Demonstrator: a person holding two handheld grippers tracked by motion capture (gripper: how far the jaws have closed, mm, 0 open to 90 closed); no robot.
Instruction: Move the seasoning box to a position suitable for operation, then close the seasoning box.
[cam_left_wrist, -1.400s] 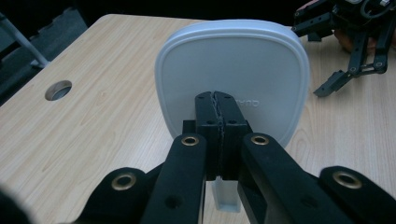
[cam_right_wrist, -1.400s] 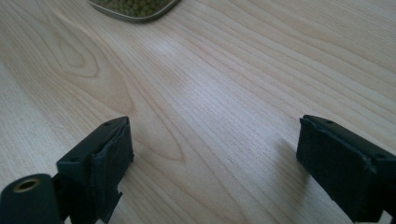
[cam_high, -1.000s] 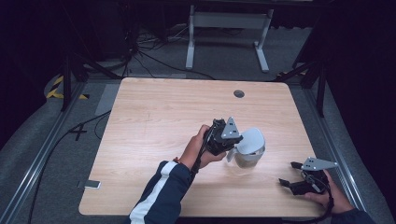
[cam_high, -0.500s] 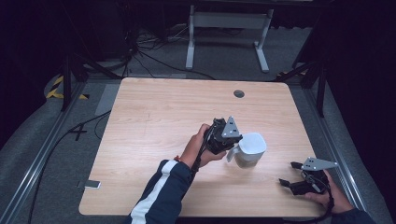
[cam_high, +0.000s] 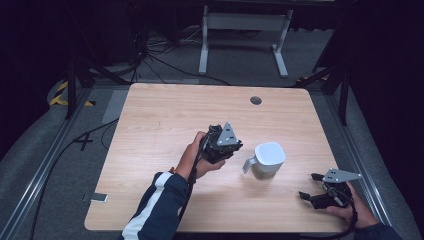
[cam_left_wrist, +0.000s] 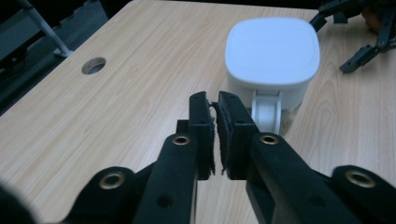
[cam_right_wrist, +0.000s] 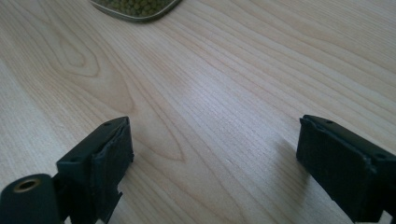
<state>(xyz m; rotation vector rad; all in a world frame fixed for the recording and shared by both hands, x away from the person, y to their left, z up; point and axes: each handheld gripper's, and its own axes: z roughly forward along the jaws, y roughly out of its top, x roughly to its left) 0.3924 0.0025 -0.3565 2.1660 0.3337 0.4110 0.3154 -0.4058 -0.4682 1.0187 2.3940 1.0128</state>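
Nearest the person, the right tongs (cam_high: 320, 192) were held released, jaws wide apart, low over the tabletop (cam_high: 165, 120) near its right front corner. Farther in, the left tongs (cam_high: 227, 145) were seen clenched with nothing visible between the jaws, just beside the handle of the white lidded jug (cam_high: 267, 160), which stood upright right of centre. The step was judged an approach to the handle; next, opening and closing around it would be called for.

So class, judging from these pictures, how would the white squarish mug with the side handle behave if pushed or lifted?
The white squarish mug probably slides rather than rolls, given its flat base. It looks rigid, likely breakable. Lifted by its side handle, it may tilt.
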